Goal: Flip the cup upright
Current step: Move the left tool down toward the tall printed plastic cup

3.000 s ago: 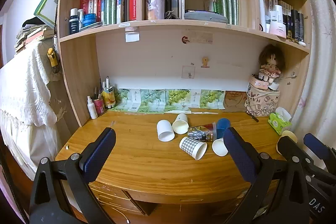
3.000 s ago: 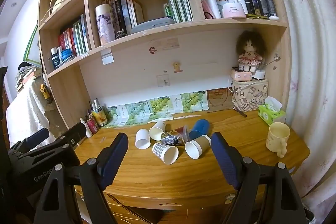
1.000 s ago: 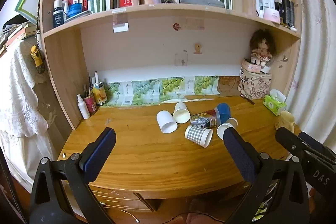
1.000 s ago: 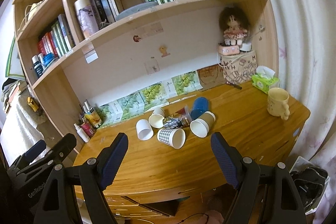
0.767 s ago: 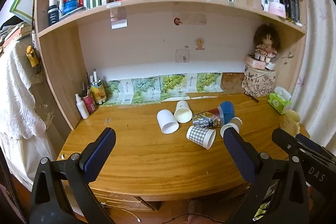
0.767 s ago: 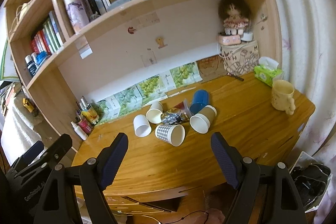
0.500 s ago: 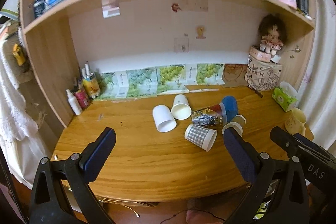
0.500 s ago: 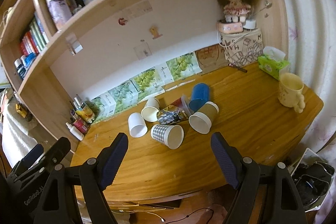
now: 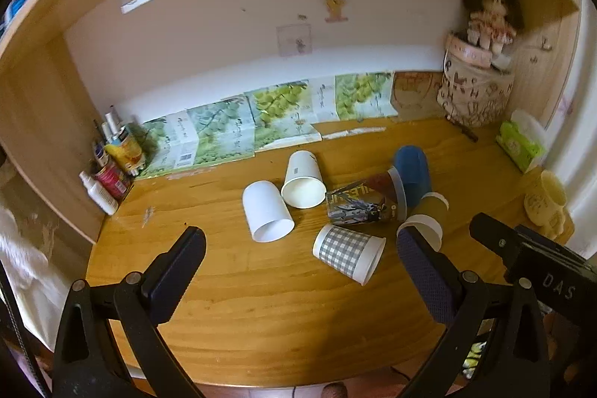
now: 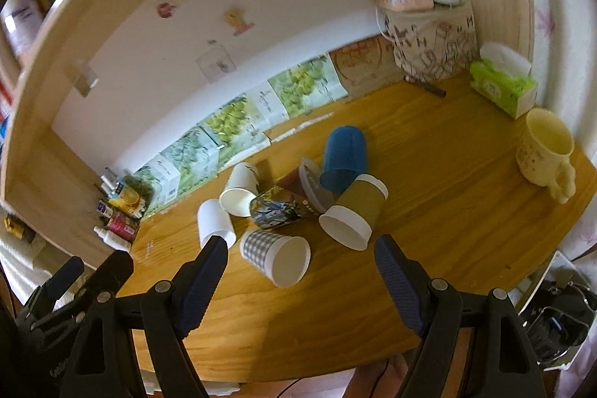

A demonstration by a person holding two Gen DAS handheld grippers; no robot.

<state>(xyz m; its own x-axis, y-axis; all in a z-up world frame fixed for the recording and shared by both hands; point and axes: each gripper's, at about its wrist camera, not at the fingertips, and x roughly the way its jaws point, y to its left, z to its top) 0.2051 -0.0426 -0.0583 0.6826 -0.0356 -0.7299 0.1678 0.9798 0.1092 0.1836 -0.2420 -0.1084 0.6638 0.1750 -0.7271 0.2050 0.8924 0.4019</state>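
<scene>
Two hand-held grippers hang above the near edge of a wooden desk [image 9: 261,323], both spread wide and carrying nothing. The left gripper [image 9: 298,263] has its padded fingers far apart, touching no cup; the right gripper [image 10: 300,267] is likewise fully parted, its fingers framing the pile of cups from above and in front without contact. Both tools point forward and down toward the desk, side by side, the right one's black body visible at the edge of the left camera's view. The cups lie tipped on their sides in a cluster at mid-desk: a checked cup [image 10: 274,258] nearest the grippers with its mouth toward them, a brown cup [image 10: 352,213] just beside it to the right, a blue cup [image 10: 343,155] behind that, touching it, a printed clear cup [image 10: 283,206] with a lid in the middle, and two white cups [image 9: 266,211] on the left, one behind the other [image 9: 302,179]. A cream mug [image 10: 544,148] stands upright well apart at the desk's right end, near a green tissue pack [image 10: 500,86]. Leaf-print boxes [image 9: 238,133] line the back wall, small bottles [image 9: 112,170] crowd the left corner, and a doll [image 9: 488,13] sits atop a patterned bag [image 9: 474,96] at the right.
</scene>
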